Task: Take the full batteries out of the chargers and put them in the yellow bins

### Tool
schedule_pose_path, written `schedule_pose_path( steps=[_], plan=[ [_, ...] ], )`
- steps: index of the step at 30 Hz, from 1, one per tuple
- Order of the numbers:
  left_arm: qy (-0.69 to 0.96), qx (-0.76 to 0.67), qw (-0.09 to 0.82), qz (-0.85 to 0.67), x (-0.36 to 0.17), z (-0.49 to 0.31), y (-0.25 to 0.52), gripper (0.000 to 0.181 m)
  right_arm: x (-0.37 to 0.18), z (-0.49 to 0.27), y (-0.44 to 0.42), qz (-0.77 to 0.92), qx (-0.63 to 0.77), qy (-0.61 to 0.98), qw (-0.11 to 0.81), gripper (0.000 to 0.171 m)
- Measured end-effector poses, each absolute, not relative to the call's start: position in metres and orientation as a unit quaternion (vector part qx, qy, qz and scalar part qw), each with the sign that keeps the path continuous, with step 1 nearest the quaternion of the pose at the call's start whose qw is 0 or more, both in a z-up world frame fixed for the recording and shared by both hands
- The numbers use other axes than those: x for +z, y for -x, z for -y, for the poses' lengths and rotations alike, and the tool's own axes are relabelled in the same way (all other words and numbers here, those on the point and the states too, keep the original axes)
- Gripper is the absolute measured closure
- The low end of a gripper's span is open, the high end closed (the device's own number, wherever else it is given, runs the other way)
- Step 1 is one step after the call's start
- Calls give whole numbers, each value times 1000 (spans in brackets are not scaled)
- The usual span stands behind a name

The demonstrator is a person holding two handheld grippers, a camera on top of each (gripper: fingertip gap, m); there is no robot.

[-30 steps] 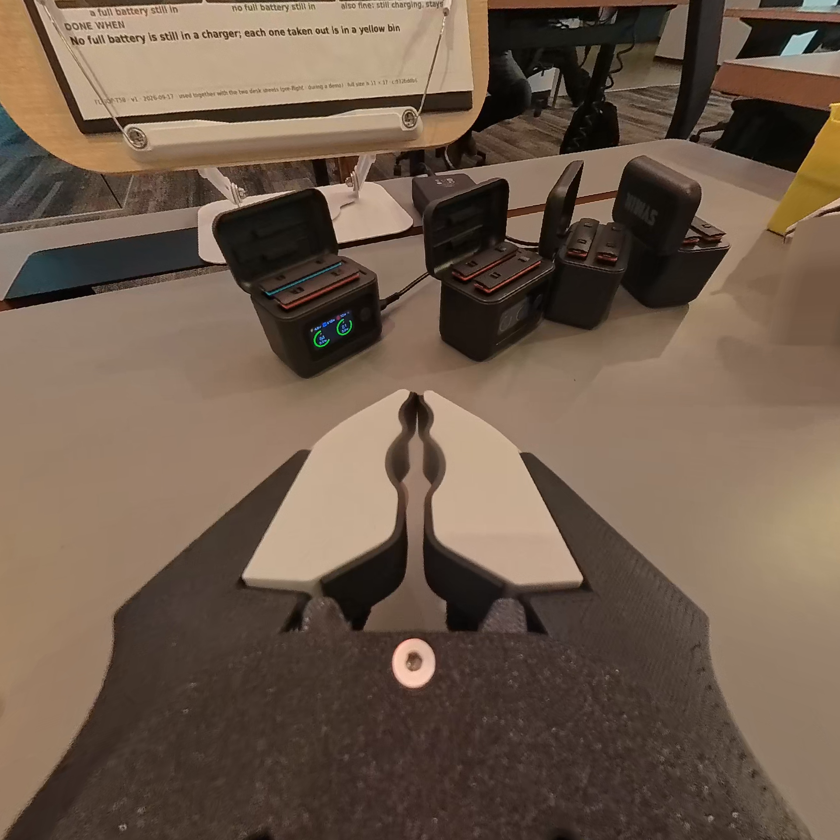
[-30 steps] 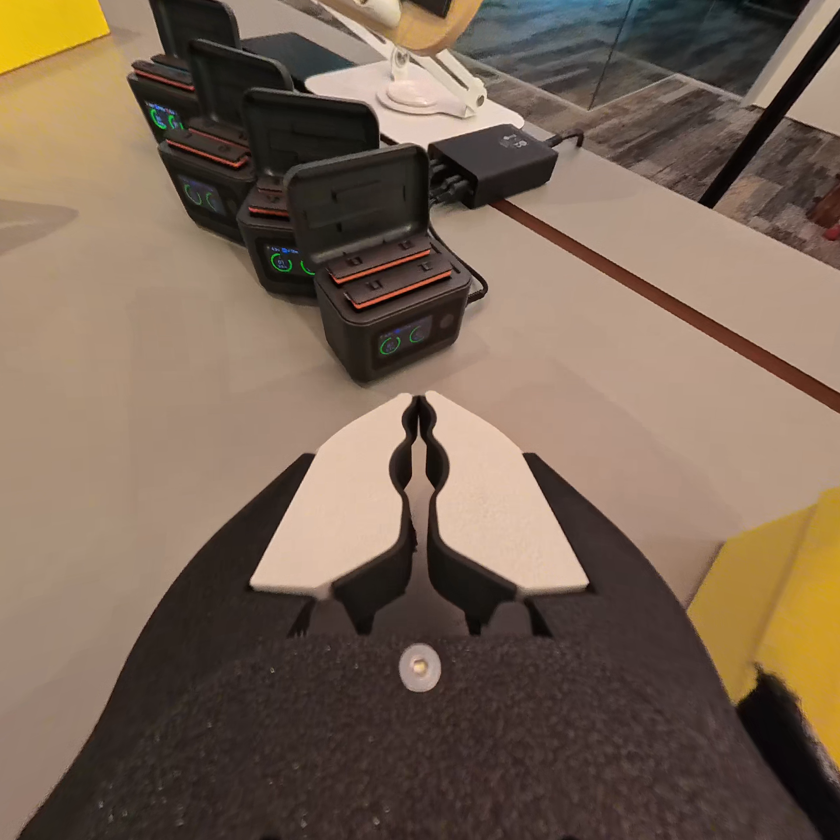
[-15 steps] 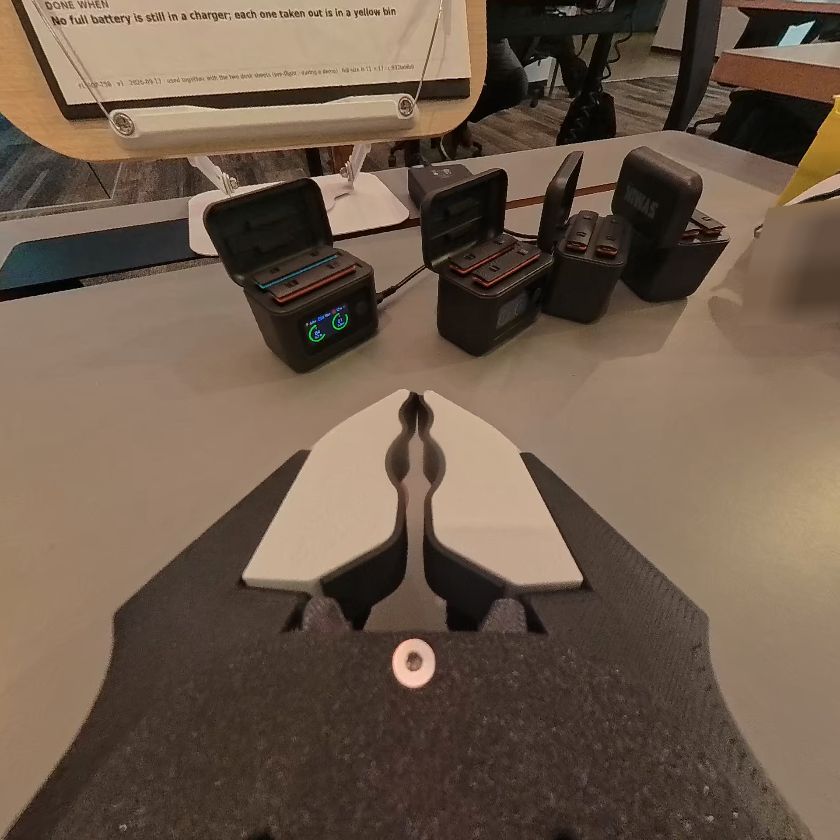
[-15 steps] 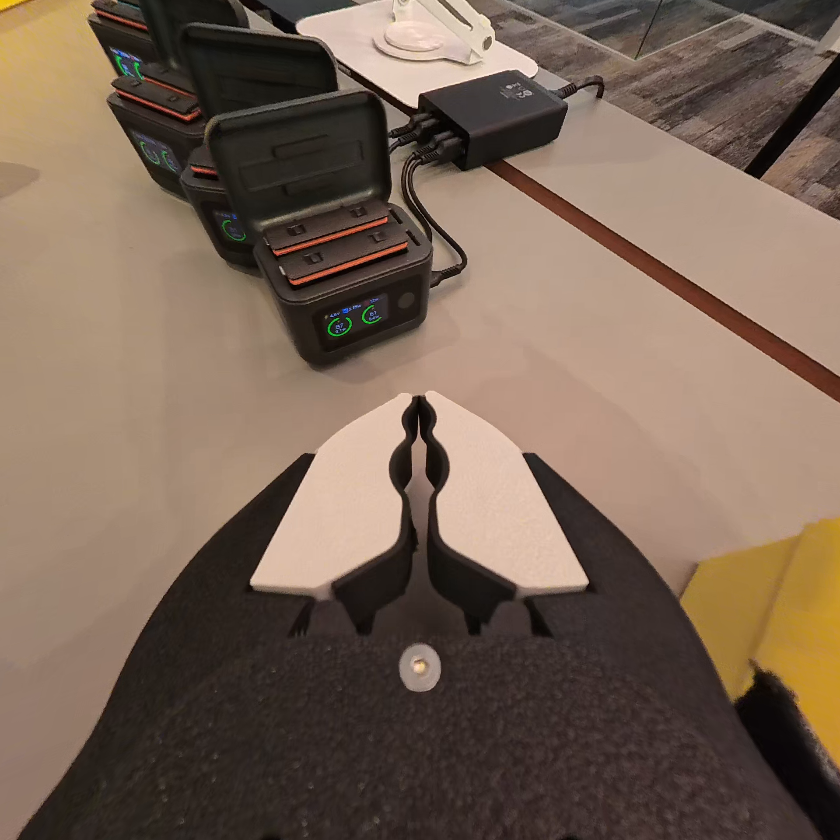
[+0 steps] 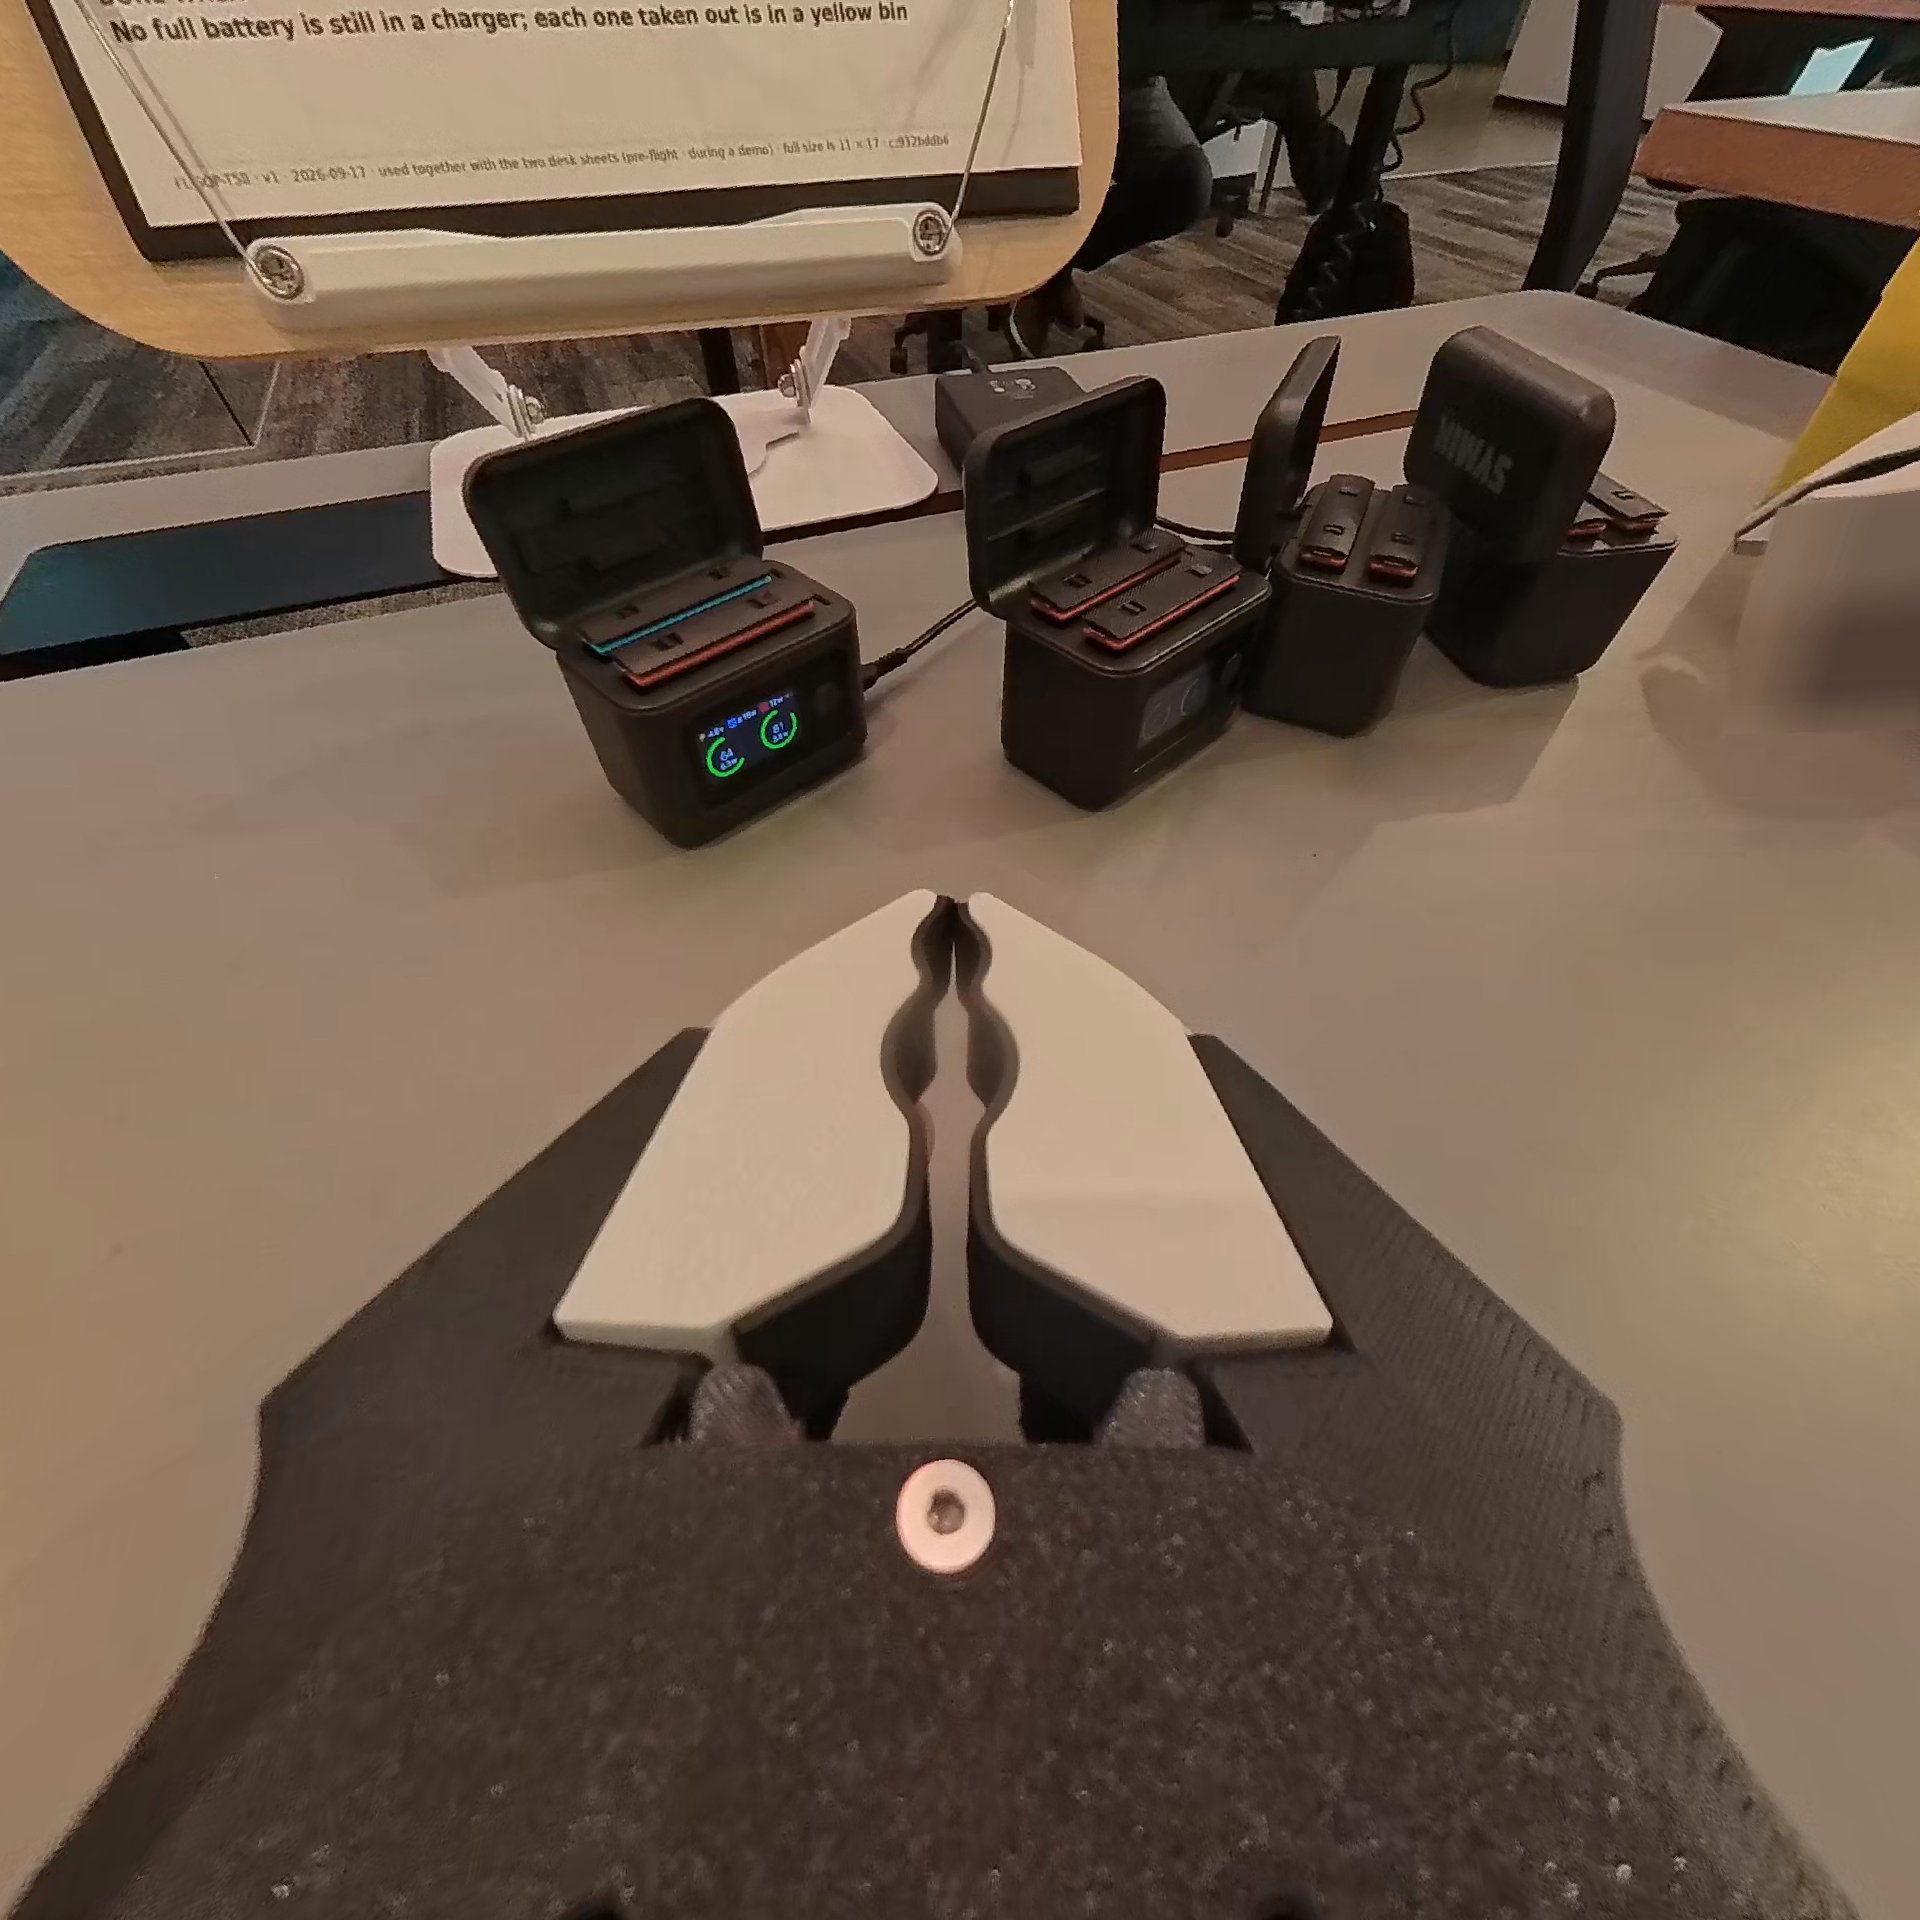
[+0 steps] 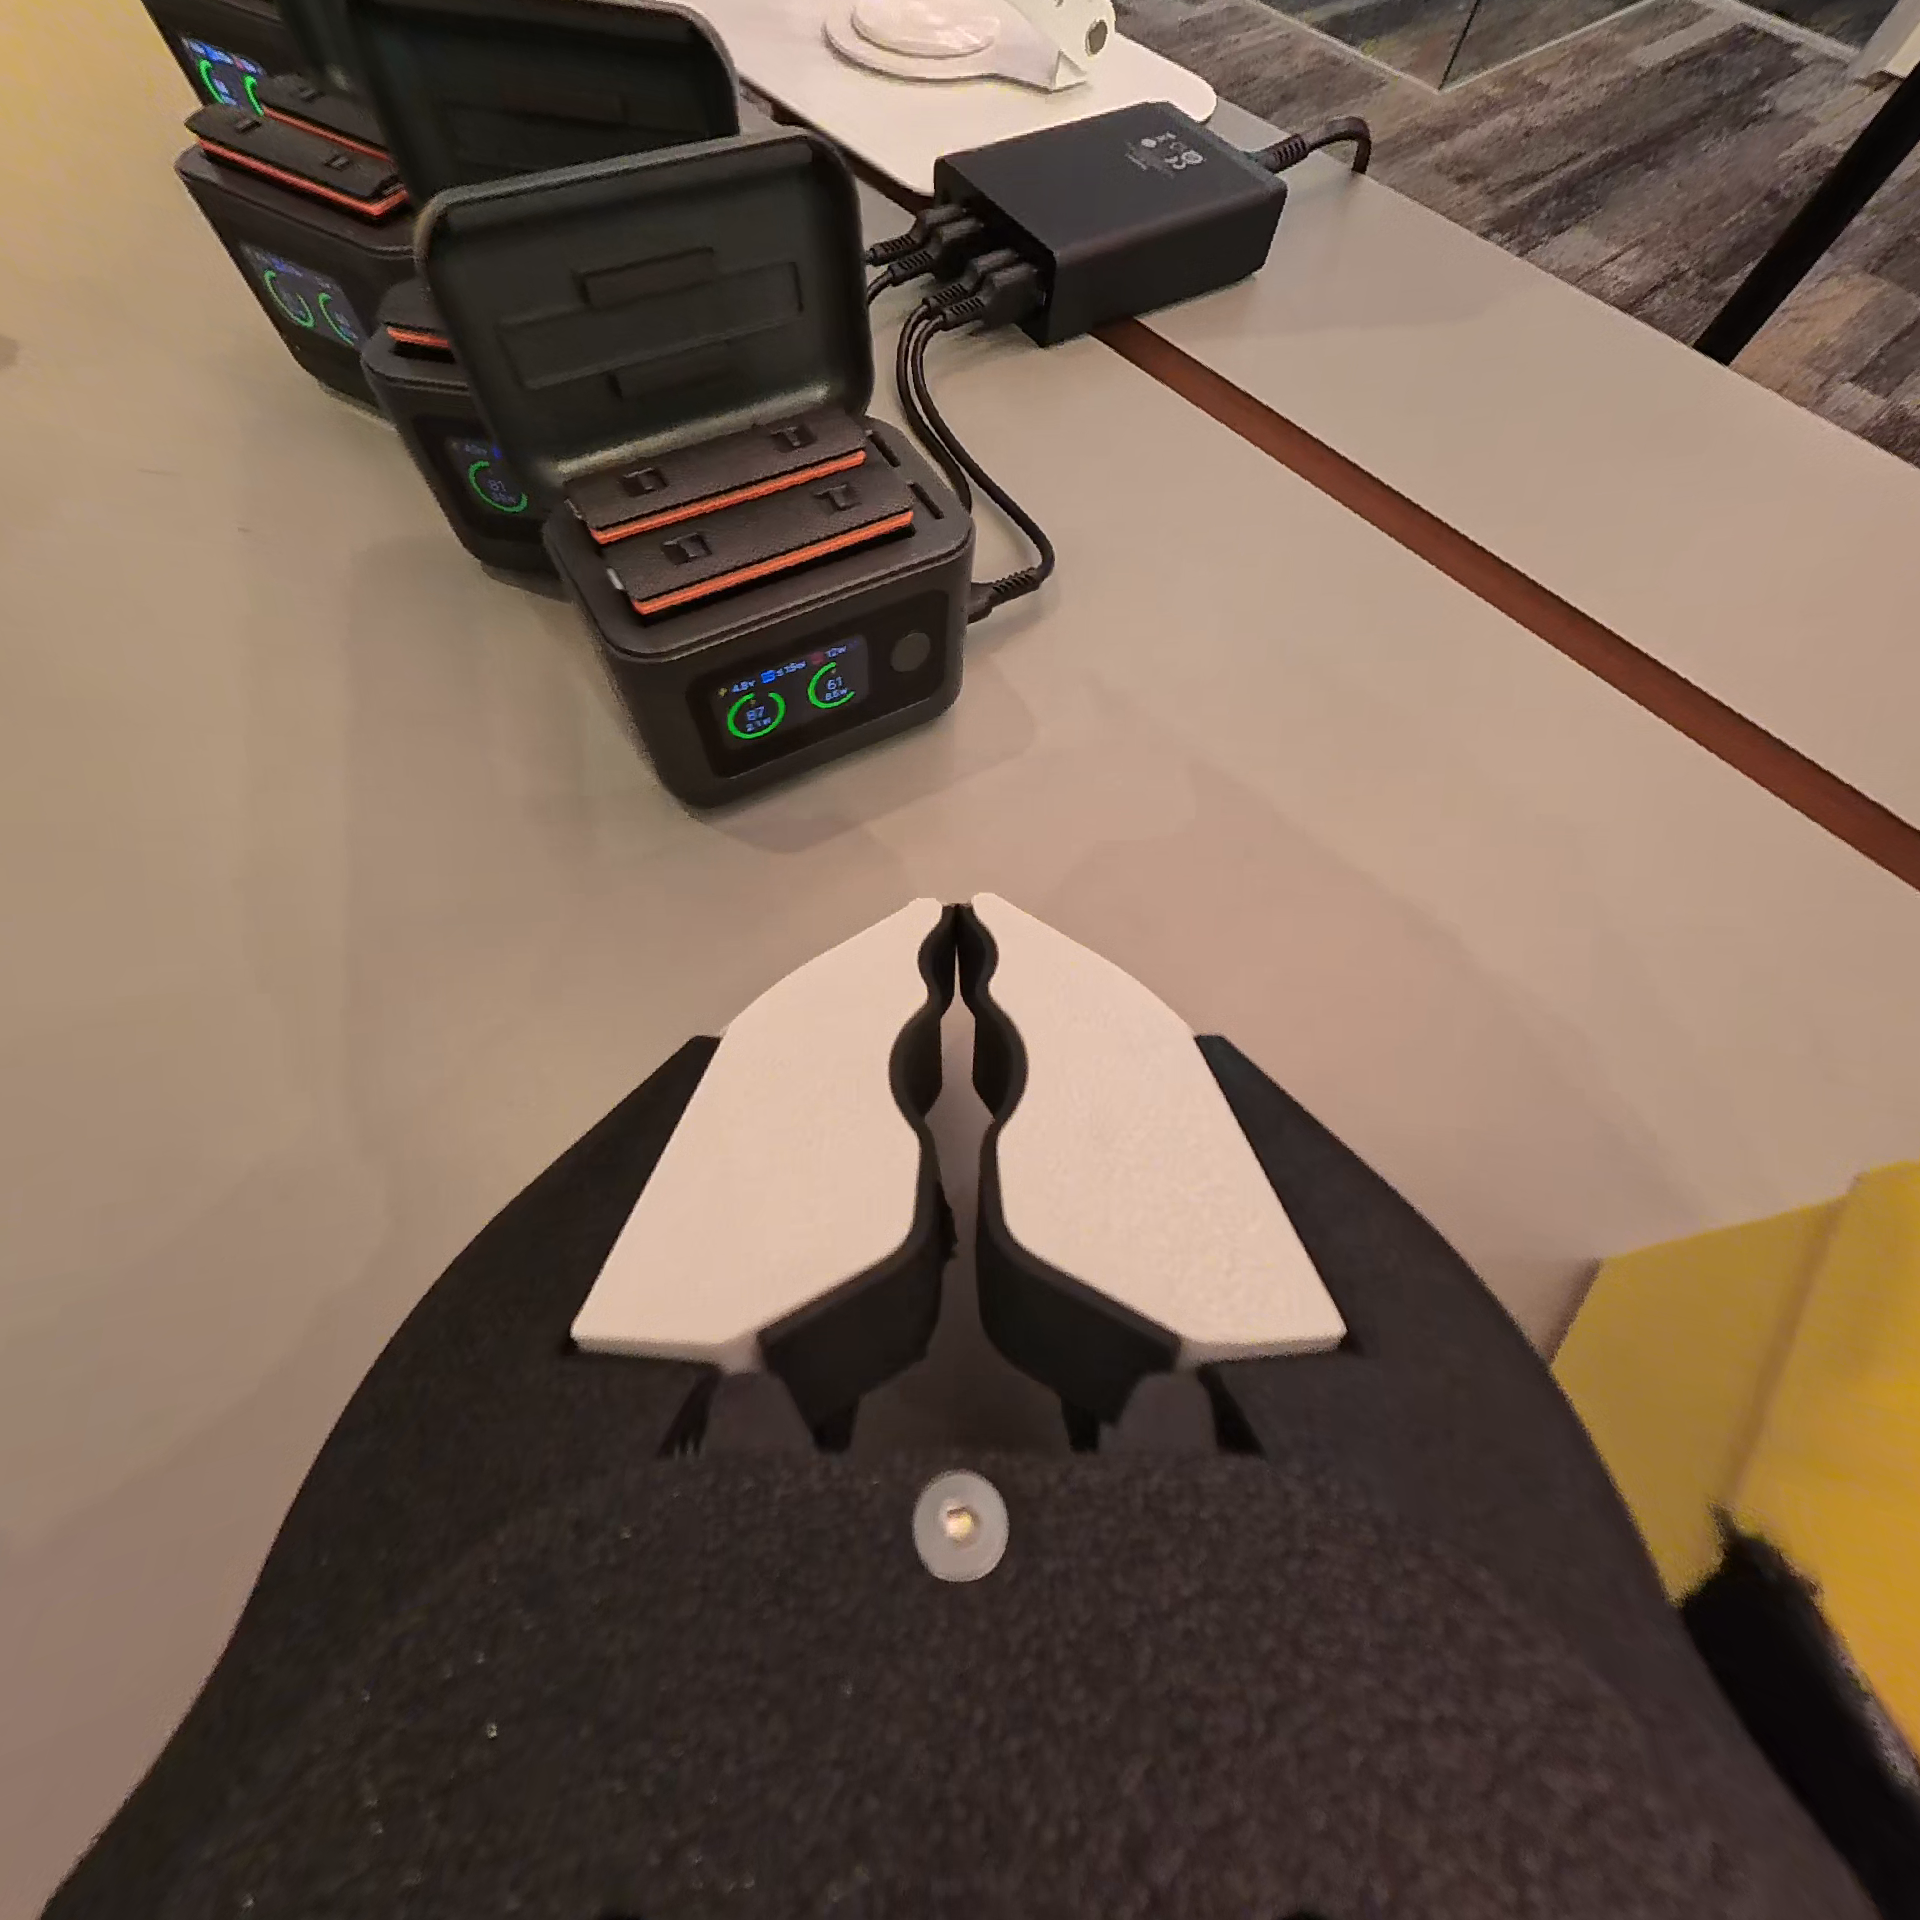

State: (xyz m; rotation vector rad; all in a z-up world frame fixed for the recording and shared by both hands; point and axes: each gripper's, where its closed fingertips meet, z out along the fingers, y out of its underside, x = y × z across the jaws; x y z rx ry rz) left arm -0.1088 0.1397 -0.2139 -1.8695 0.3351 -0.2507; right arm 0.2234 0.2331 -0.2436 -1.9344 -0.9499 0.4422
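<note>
Several black chargers with open lids stand in a row on the grey table. In the left wrist view the leftmost charger [image 5: 717, 686] has a lit green screen and holds a blue-edged and an orange-edged battery [image 5: 717, 644]. My left gripper [image 5: 951, 909] is shut and empty, a short way in front of it. In the right wrist view the nearest charger [image 6: 769, 613] holds two orange-edged batteries [image 6: 748, 530] and its screen is lit. My right gripper [image 6: 958, 914] is shut and empty just in front of it. A yellow bin [image 6: 1756, 1382] lies at the lower right.
A black power hub [image 6: 1112, 223] with cables stands behind the chargers. A white stand base [image 5: 831, 468] carries a wooden board with a printed sheet [image 5: 561, 125]. Another yellow bin's edge [image 5: 1870, 353] shows at the right. A brown seam [image 6: 1538, 613] crosses the table. Spacing between my two grippers at the tips: around 35 cm.
My right gripper has moved closer to the nearest charger and tilted down. My left gripper has drawn back slightly and dipped a little. Both stay shut.
</note>
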Motion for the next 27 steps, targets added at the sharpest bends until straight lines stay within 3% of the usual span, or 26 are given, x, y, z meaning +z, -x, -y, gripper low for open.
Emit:
schedule_pose_path(
  steps=[1, 13, 27],
  plan=[
    [798, -107, 575, -143, -214, -140, 109, 181, -243, -231, -223, 384, 179, 783, 456, 171],
    [792, -102, 583, -150, -211, -138, 107, 181, -218, -192, -212, 304, 149, 760, 555, 171],
    [786, -49, 592, -170, -209, -139, 111, 181, -226, -148, -137, 270, 131, 799, 522, 171]
  ],
)
